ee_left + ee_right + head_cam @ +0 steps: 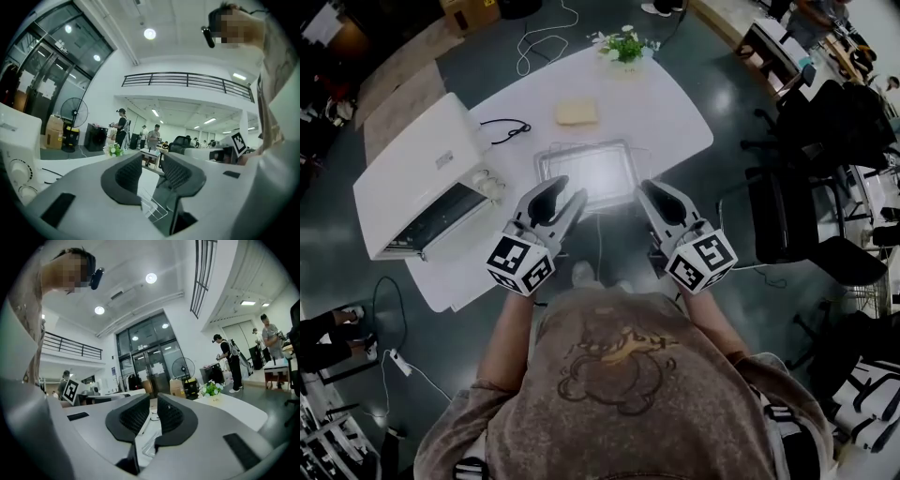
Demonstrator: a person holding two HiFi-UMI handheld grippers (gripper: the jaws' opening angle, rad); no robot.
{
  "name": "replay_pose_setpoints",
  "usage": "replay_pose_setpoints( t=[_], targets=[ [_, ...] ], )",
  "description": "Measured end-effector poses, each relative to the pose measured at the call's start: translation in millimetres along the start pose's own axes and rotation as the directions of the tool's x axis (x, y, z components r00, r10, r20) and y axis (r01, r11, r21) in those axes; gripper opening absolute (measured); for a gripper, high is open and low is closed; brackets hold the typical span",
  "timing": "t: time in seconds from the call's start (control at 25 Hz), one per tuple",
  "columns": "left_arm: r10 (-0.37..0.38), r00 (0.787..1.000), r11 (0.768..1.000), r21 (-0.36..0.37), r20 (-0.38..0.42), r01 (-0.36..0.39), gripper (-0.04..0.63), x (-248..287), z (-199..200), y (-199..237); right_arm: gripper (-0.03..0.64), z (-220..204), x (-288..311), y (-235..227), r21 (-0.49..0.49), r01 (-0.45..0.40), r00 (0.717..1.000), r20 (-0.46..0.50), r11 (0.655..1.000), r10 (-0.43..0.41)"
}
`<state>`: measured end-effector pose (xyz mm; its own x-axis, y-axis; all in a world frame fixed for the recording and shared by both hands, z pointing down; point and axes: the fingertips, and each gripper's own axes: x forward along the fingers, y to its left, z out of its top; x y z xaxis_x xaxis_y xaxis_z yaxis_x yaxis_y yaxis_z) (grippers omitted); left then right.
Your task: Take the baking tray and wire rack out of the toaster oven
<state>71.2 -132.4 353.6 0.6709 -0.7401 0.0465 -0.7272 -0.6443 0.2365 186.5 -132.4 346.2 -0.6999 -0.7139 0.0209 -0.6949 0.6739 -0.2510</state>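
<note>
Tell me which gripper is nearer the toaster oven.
Left. The left gripper hangs beside the toaster oven's control end, over the baking tray's near left corner. The right gripper is over the tray's near right corner, farther from the oven.

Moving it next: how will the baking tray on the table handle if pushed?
The baking tray looks like shiny sheet metal: probably stiff, fairly light, and slippery to grip. Flat and shallow, it seems unlikely to tip.

A white toaster oven (417, 178) and silvery baking tray (581, 147) are seen on a white table (675, 112); black-and-white square markers are borne by the grey, black-padded left gripper (570, 191) and right gripper (650, 187).
</note>
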Motion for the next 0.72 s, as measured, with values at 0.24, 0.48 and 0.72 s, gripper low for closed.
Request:
replay_pose_setpoints(
  t=[0.24, 0.48, 0.72],
  targets=[
    [-0.008, 1.000, 0.999, -0.037, -0.008, 0.008, 0.010, 2.0, -25.6, -5.6, 0.006, -24.8, -5.4, -2.7, 0.006, 0.020, 1.000, -0.007, 1.000, -0.020],
    [0.061, 0.998, 0.997, -0.041, -0.034, -0.063, 0.006, 0.7, -59.2, 3.2, 0.002, -61.8, -6.3, -11.2, 0.036, 0.050, 0.997, -0.060, 0.998, -0.048],
    [0.115, 0.992, 0.991, -0.069, -0.043, -0.118, 0.006, -5.2, -77.8, 13.7, 0.002, -80.8, -7.9, -17.1, 0.046, 0.070, 0.994, -0.087, 0.997, -0.065]
  ],
)
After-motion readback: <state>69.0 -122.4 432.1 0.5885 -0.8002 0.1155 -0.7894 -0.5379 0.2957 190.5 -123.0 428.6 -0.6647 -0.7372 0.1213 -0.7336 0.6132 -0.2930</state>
